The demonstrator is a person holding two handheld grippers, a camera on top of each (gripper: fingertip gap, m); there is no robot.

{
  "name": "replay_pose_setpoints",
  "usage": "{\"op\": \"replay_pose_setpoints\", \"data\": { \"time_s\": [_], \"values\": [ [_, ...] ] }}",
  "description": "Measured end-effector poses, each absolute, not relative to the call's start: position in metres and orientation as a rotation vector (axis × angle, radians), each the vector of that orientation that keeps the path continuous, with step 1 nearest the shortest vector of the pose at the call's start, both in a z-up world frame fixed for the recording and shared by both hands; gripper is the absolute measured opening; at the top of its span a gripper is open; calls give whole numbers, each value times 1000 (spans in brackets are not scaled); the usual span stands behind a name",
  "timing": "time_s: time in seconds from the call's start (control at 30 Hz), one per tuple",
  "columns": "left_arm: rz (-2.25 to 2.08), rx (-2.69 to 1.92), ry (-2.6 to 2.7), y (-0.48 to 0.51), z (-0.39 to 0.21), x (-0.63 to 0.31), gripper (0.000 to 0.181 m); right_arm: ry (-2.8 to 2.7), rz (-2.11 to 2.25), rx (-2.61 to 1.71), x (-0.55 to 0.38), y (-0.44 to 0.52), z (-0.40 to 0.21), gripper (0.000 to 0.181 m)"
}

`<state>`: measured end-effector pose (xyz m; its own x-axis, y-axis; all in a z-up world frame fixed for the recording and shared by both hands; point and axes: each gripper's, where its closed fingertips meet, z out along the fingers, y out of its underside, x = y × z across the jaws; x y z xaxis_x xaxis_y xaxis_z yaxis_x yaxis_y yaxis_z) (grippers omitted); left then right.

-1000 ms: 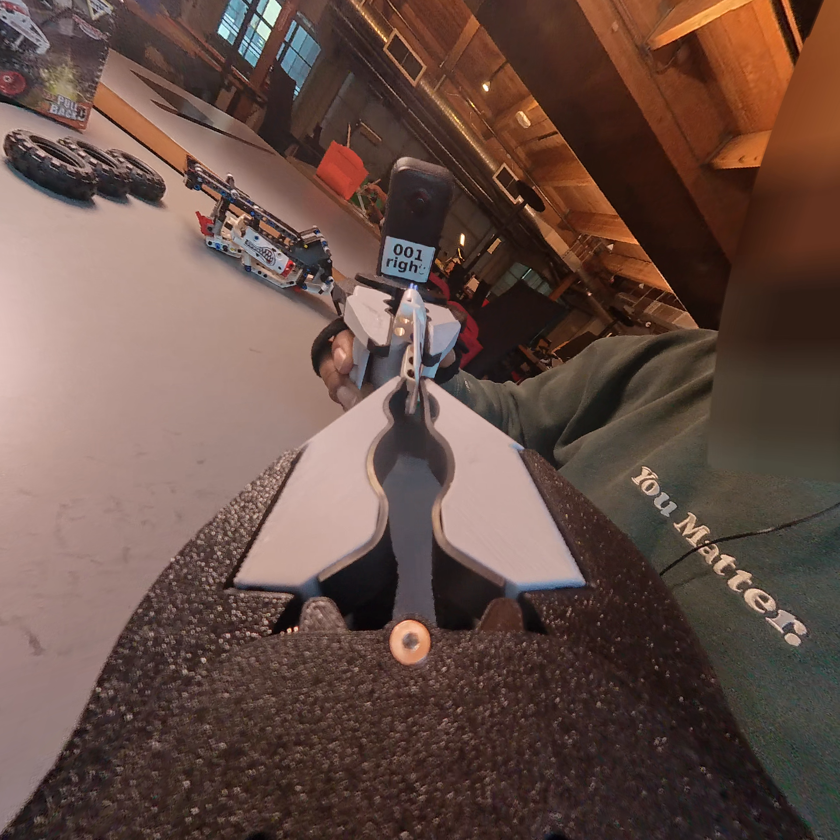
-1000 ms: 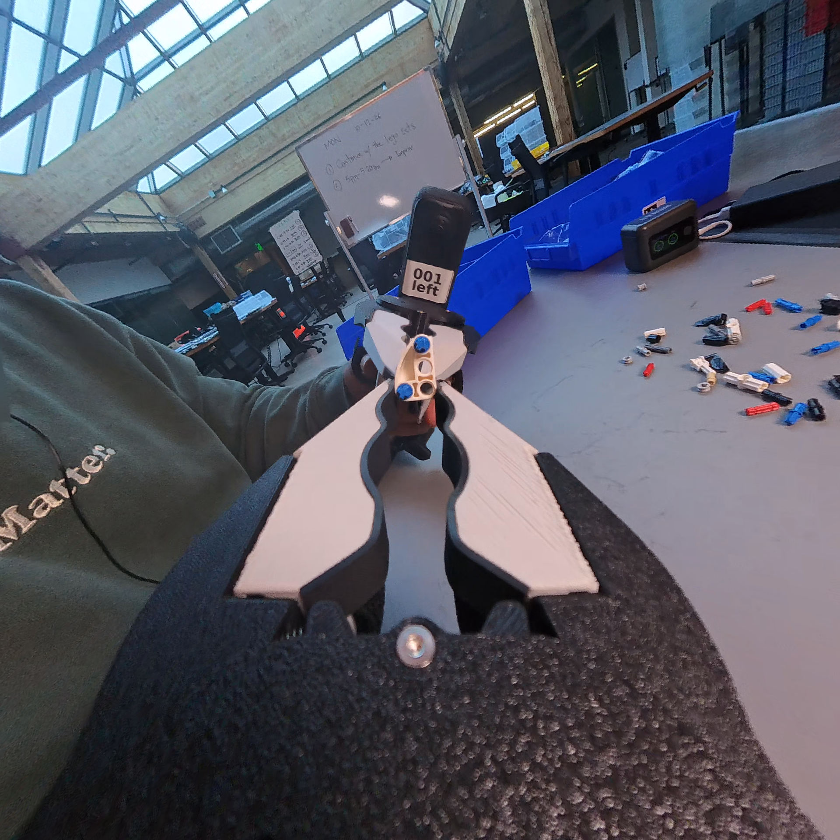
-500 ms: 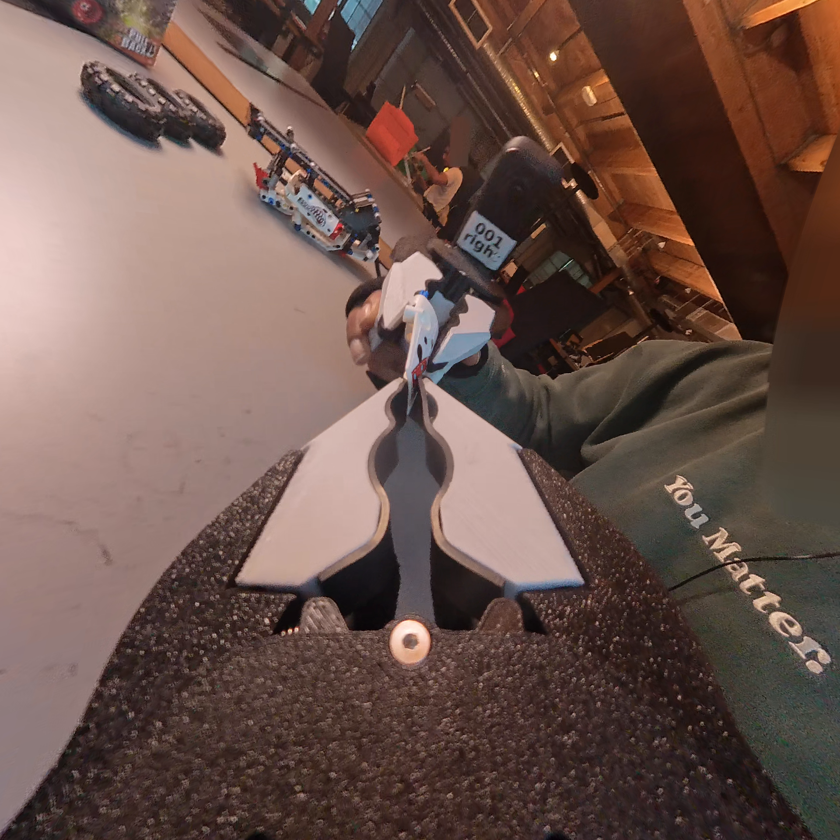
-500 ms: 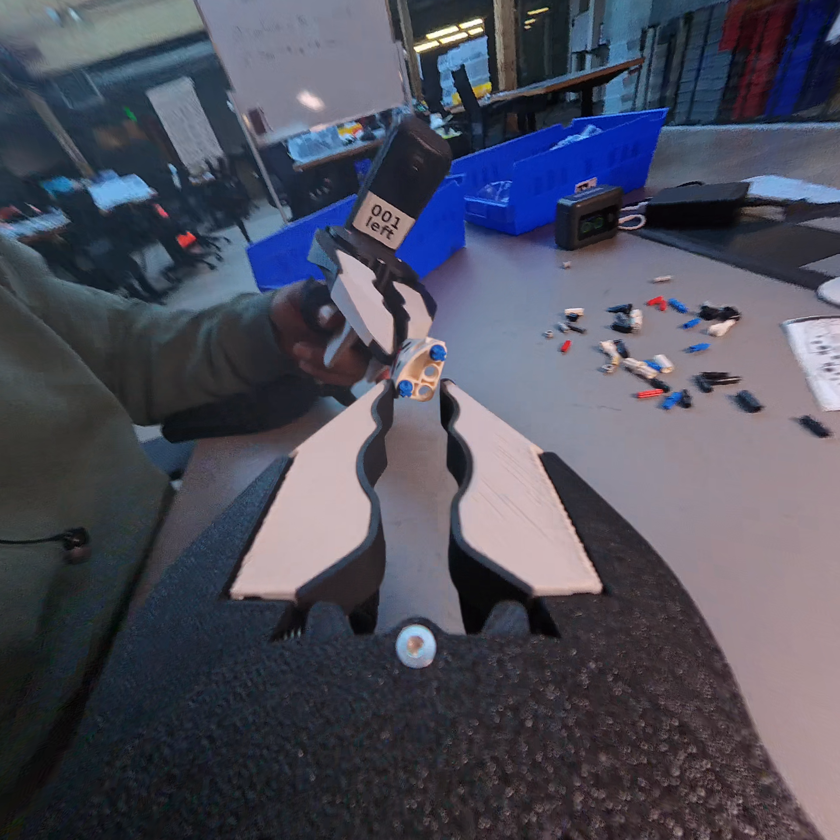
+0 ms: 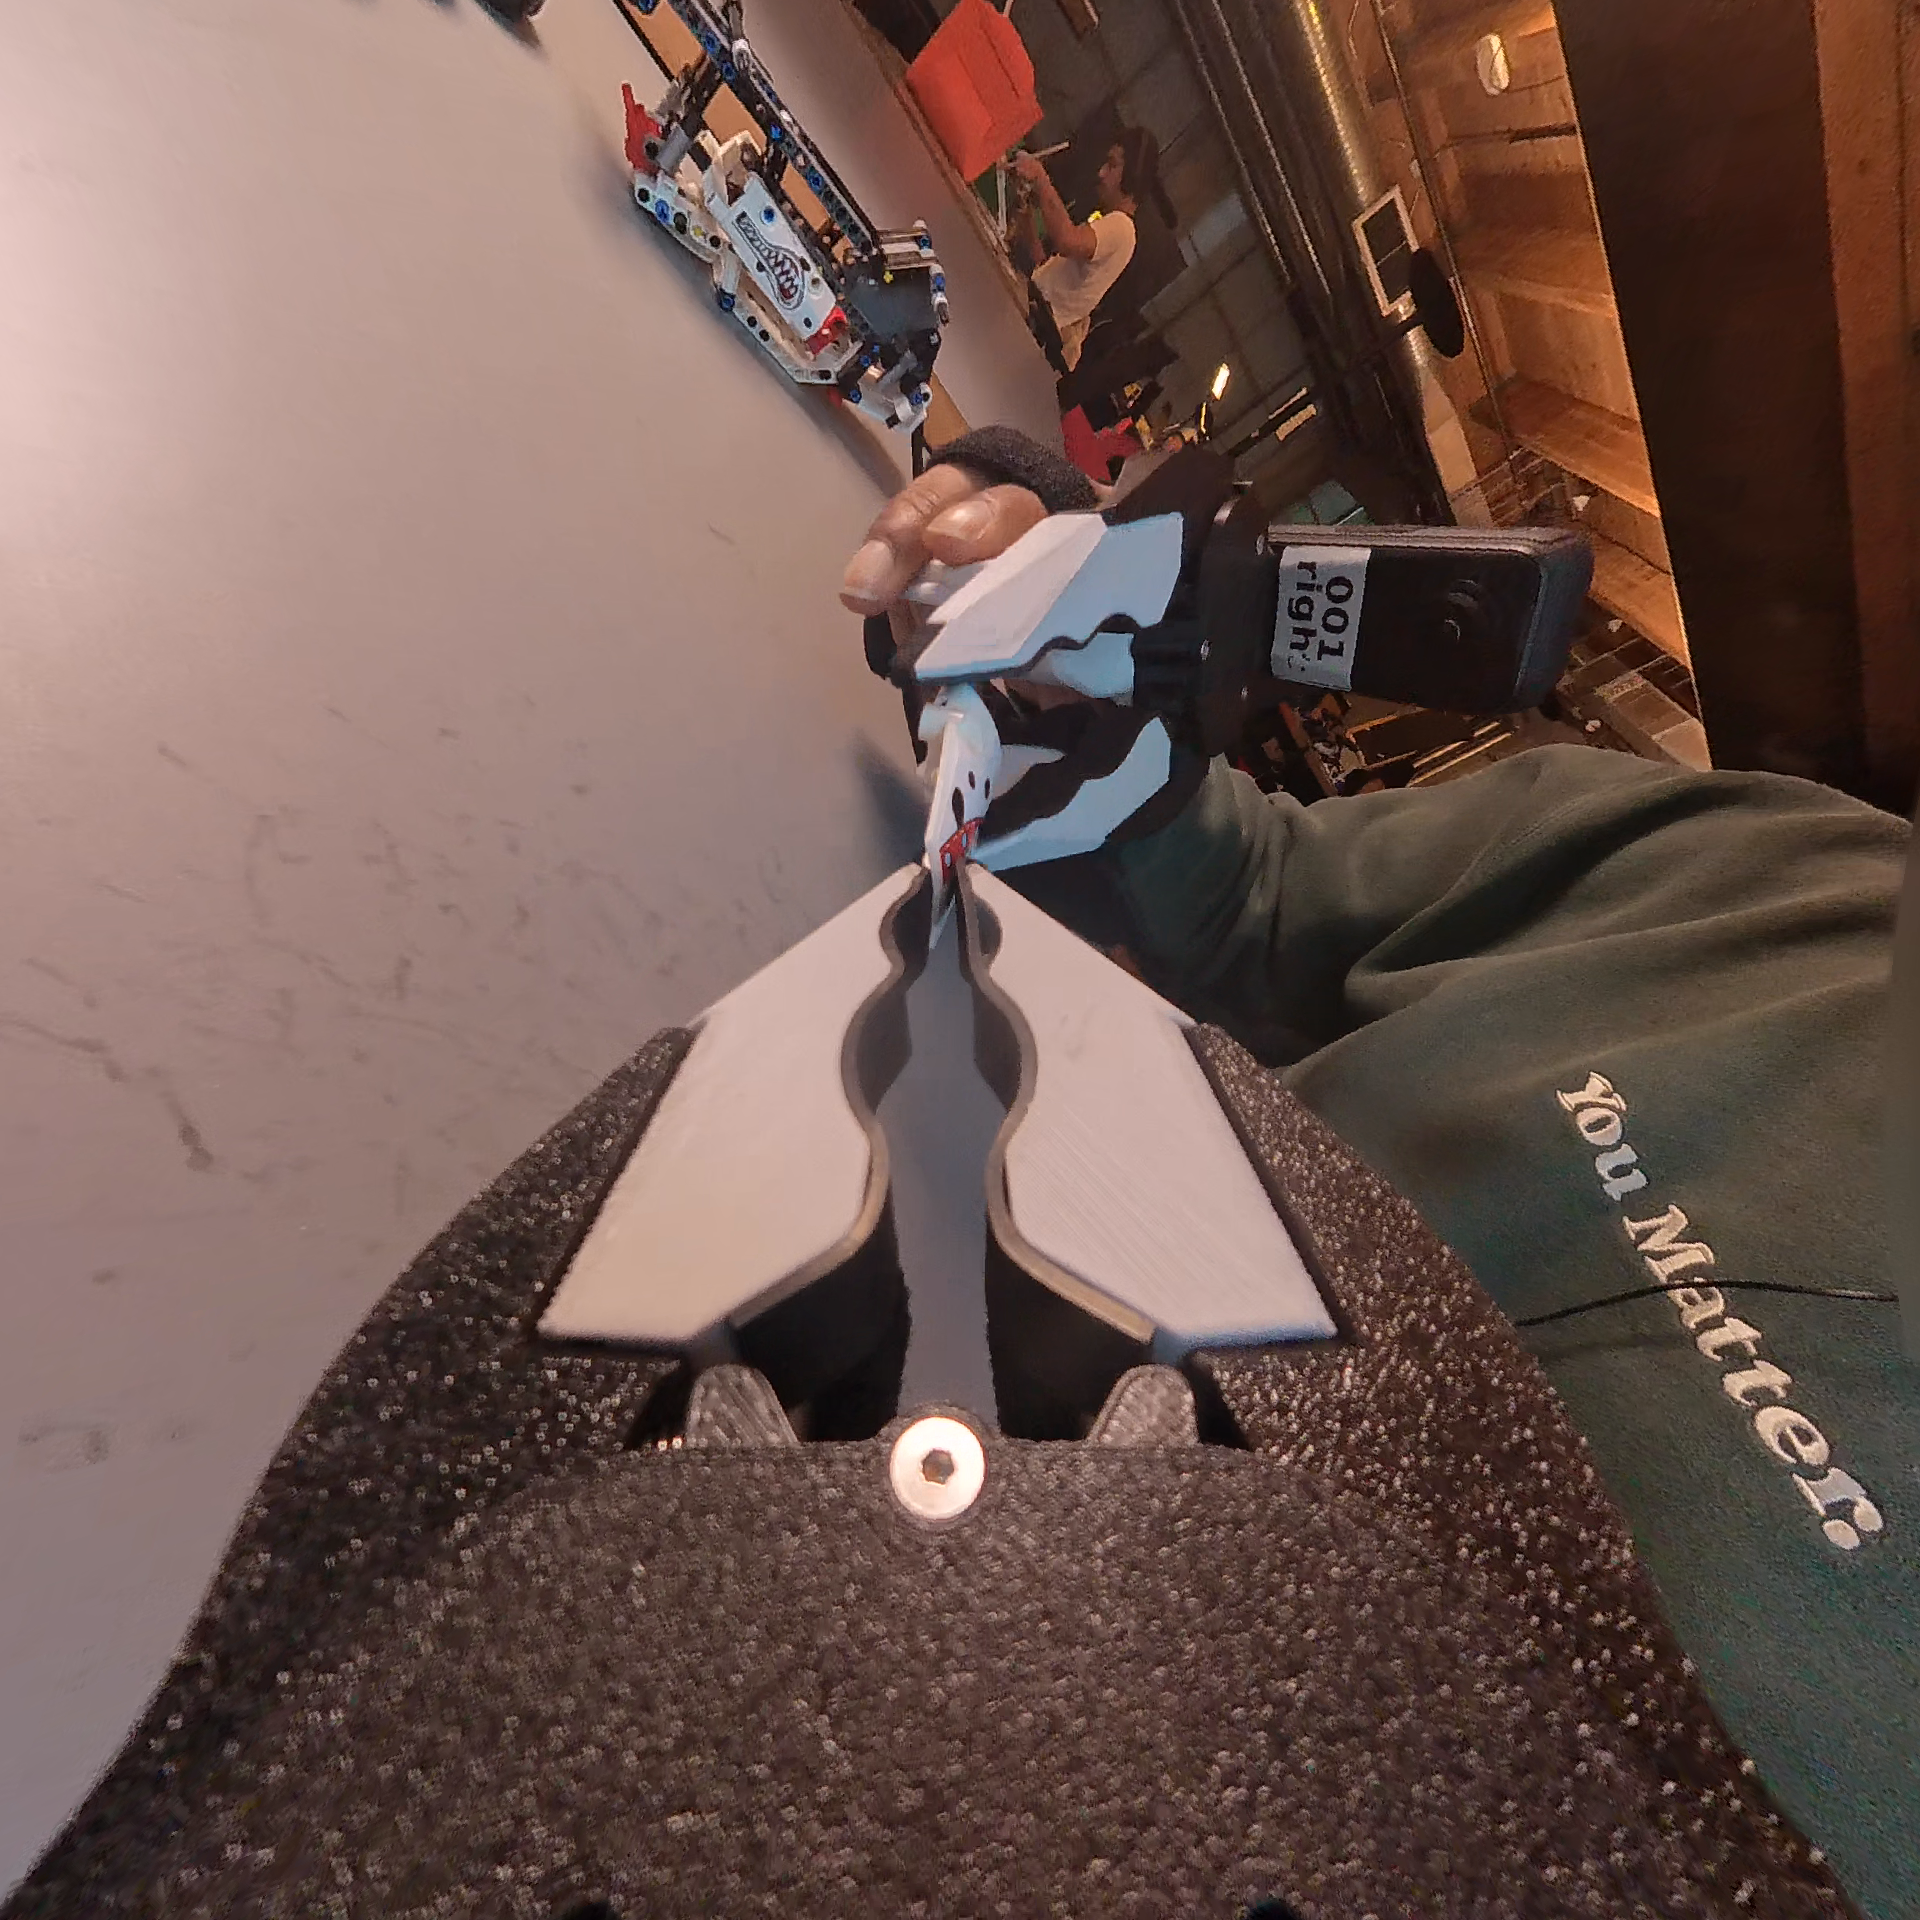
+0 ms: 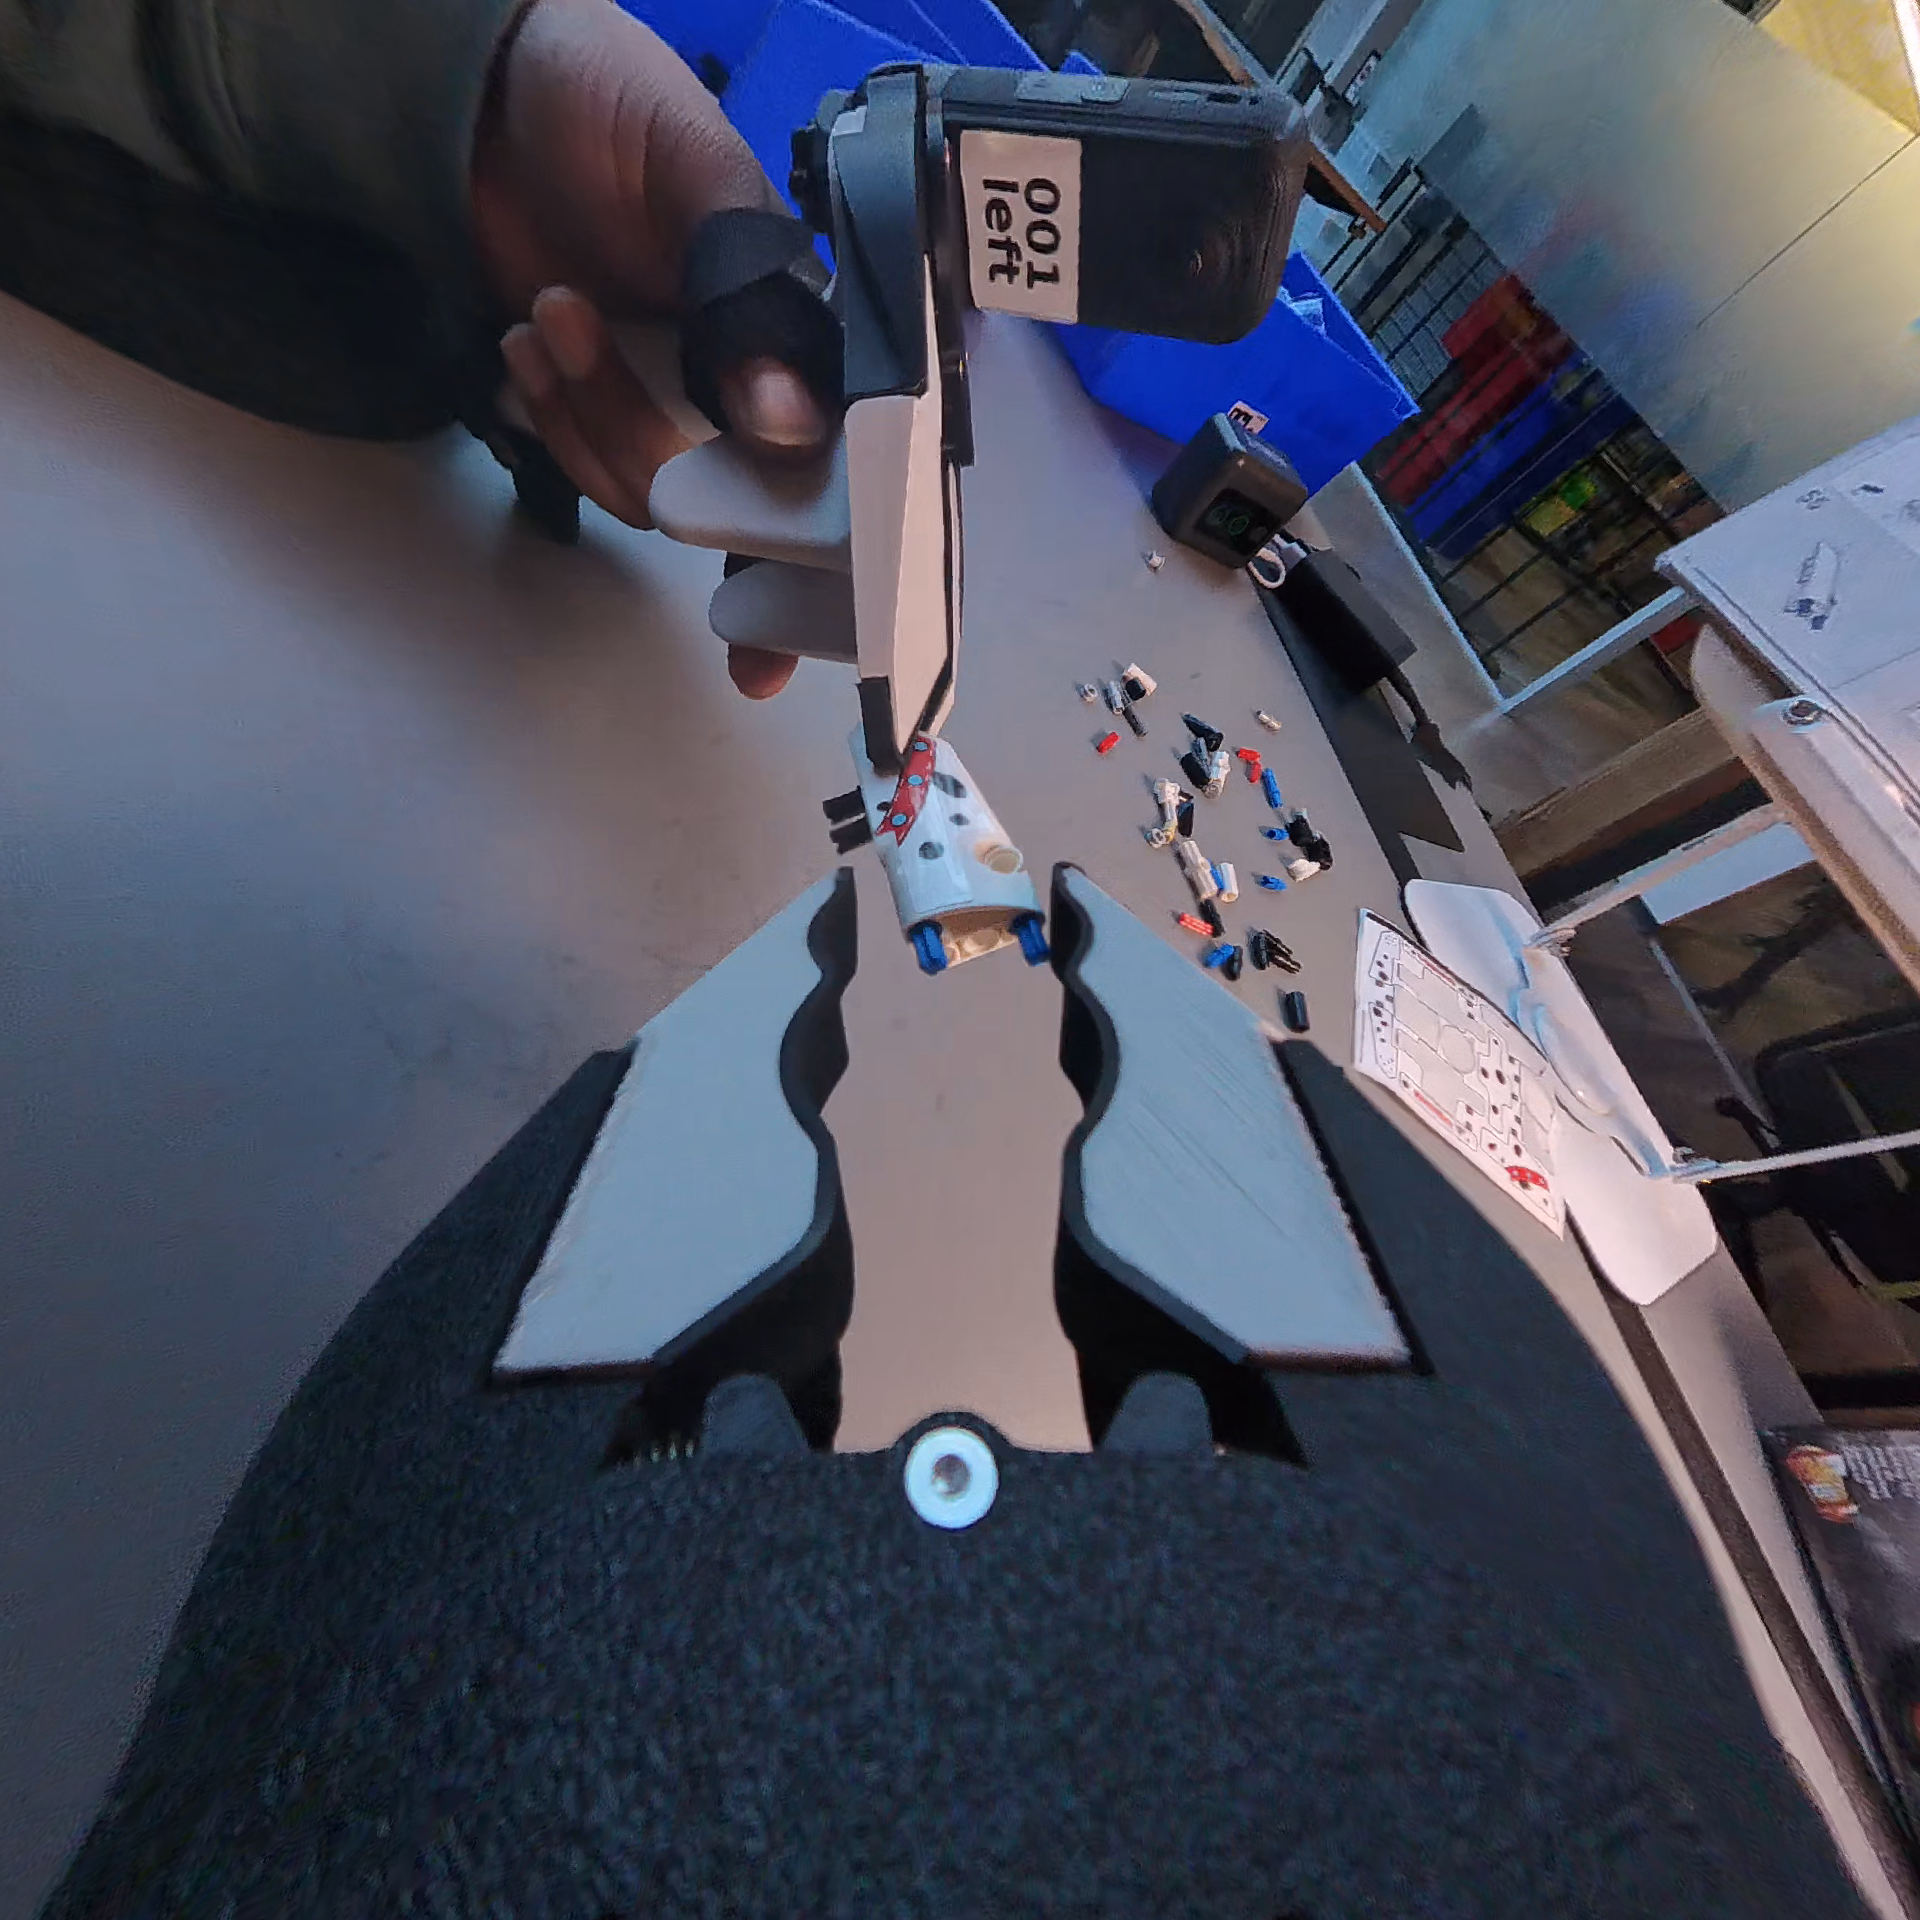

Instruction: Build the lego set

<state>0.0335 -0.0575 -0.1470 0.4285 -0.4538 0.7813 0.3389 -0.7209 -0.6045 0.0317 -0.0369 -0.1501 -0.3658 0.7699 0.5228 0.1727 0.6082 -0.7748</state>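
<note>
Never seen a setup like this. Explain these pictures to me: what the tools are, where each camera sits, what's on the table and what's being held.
A person holds a handheld two-finger gripper in each hand; no robot arm. Each picture comes from a camera on one gripper, looking along its fingers.

The left gripper is pinched shut on a white lego panel with blue pins. The right gripper is open around that panel's lower end.

On the grey table lie a half-built lego chassis, scattered small lego pieces, a sticker sheet and blue bins.

I see warm orange light in the left view and cooler blue light in the right. Both bend strongly at the edges, and the right view's far corners blur.
</note>
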Motion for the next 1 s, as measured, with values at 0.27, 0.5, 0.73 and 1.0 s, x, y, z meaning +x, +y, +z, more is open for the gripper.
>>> {"op": "replay_pose_setpoints", "data": {
  "time_s": [0.27,0.5,0.73,1.0],
  "values": [
    [-1284,-1830,238,-59,-126,35,23,-1835,1053,-897,38,-38,-140,26],
    [-781,-1861,588,-62,-135,40,32,-1858,1183,-939,42,-47,-138,26],
    [-819,-1861,588,-65,-135,42,13,-1873,1155,-951,42,-46,-142,27],
    [-782,-2219,587,-69,-199,37,11,-2159,839,-1014,41,-44,-205,27]
  ]
}}
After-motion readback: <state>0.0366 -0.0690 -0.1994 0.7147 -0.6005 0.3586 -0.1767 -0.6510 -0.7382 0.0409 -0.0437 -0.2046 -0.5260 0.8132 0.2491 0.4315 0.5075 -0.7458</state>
